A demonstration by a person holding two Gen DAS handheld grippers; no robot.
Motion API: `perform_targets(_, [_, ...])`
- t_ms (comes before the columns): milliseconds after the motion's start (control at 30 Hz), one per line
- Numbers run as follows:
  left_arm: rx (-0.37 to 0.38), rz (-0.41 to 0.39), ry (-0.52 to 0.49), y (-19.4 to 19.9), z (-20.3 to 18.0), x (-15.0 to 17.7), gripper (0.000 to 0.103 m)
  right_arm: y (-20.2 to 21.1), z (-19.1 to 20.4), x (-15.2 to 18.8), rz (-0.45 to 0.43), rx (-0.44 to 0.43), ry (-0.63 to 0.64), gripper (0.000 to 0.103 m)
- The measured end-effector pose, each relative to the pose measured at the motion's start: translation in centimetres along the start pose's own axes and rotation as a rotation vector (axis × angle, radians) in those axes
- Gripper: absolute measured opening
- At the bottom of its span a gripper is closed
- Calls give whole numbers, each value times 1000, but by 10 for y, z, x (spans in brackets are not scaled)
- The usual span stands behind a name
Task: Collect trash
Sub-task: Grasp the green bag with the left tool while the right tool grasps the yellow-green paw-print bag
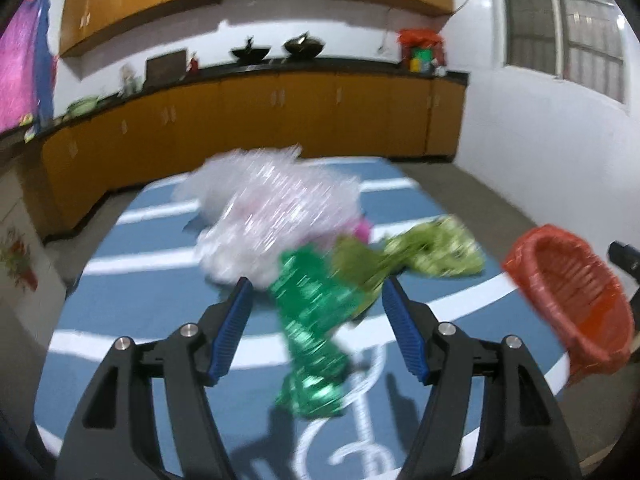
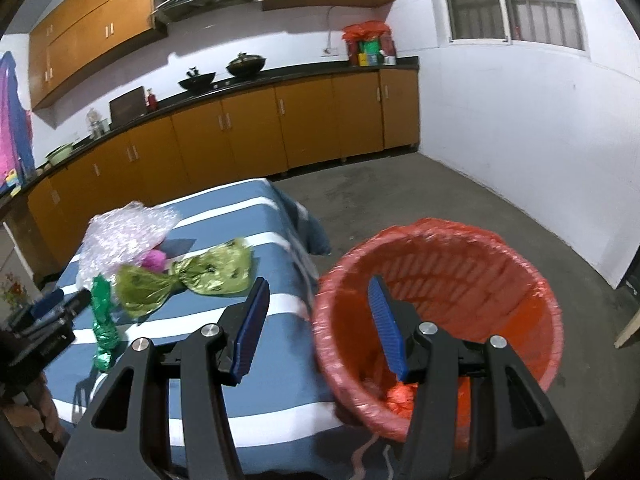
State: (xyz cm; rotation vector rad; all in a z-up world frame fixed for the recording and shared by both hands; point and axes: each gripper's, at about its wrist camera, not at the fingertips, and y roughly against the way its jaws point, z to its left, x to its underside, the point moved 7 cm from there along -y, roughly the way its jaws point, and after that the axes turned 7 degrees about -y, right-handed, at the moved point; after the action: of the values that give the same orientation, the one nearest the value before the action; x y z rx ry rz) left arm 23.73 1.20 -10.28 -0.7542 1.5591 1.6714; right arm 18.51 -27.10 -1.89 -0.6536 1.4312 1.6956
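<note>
A crumpled green foil wrapper lies on the blue striped table cover, between and just beyond the open jaws of my left gripper. Behind it lie a yellow-green wrapper, a clear bubble-wrap bundle and a small pink piece. In the right wrist view the same trash shows at the left: green foil, yellow-green wrapper, bubble wrap. My right gripper is open and empty over the near rim of the red-lined bin.
The red bin stands off the table's right edge on a grey floor. Orange kitchen cabinets with a dark counter run behind. A white wall is at the right. The left gripper shows at the left in the right wrist view.
</note>
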Motion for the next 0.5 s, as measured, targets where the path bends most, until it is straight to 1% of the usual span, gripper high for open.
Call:
perform_targets(100, [-2, 37, 18, -10, 7, 11, 66, -1, 12, 6, 14, -12, 18, 53])
perform_targets(300, [5, 92, 17, -33, 6, 23, 64, -6, 24, 11, 29, -18, 32, 53])
perform_targets(333, [3, 114, 21, -39, 6, 26, 62, -7, 25, 12, 32, -18, 34, 53])
perform_targets(400, [26, 140, 37, -46, 6, 29, 47, -8, 27, 13, 35, -20, 36, 53])
perform_targets(433, [40, 151, 45, -48, 6, 31, 42, -9, 29, 14, 37, -22, 39, 53])
perform_targets(467, [45, 154, 45, -49, 7, 32, 33, -10, 31, 14, 39, -24, 42, 53])
perform_targets(500, [49, 150, 46, -48, 8, 33, 29, -11, 33, 14, 42, -27, 45, 53])
